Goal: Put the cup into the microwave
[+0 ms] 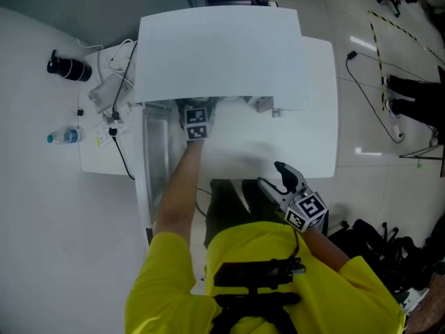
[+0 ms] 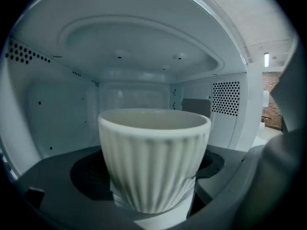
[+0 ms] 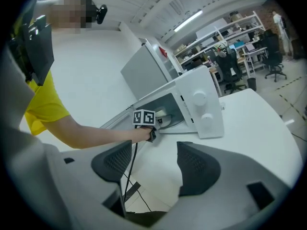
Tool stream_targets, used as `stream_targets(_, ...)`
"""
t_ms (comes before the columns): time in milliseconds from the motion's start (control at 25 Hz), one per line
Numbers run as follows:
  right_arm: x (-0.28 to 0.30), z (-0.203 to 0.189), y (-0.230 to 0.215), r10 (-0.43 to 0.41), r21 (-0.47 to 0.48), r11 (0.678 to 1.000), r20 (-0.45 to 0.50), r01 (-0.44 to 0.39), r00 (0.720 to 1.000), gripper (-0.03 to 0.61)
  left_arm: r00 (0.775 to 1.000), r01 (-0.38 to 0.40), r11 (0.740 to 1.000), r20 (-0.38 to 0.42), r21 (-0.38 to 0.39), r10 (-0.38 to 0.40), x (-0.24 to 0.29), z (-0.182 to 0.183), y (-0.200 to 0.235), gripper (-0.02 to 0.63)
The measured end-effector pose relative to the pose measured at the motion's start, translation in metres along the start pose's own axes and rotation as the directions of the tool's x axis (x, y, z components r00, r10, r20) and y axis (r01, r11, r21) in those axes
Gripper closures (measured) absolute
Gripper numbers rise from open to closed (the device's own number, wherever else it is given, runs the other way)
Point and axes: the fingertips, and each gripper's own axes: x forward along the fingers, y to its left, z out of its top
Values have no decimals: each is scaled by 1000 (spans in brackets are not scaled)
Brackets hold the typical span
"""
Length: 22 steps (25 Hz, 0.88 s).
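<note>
Two tools are at work. The left tool (image 1: 196,120) reaches into the open microwave (image 1: 219,54) and is closed on the ribbed white cup (image 2: 154,157). The cup stands upright between its jaws inside the cavity, over the dark round recess in the floor. The right tool (image 3: 153,164) hangs well apart, close to the person's body at the edge of the white worktop (image 1: 313,138), its jaws spread wide with nothing between them. The microwave's door (image 1: 154,158) stands open on the left.

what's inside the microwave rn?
The cup, gripped by the left gripper, over the dark floor recess. The cup's base is covered, so whether it touches the floor can't be seen.
</note>
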Motion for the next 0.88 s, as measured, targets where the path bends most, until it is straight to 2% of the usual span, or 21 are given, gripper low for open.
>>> stream_targets(280,4,5,-3,-41,14,999,15,41,999,273,1000,4,1000,8,-26,-4,13,-2,10,149)
stream_targets(560,11,12,3,-72,38,997,30,70,997,273,999,-39,999,11,-28,39,8,-3,16,133)
stream_targets(720,15,37,17,-61,32,998,75,59,995,273,996,-85,993,-41,-82,81,-35,-21,14,133)
stream_targets(880,7,76,25,-66,-41,997,129,71,989,273,997,-45,991,-71,-125,37,-115,-18,-14,148)
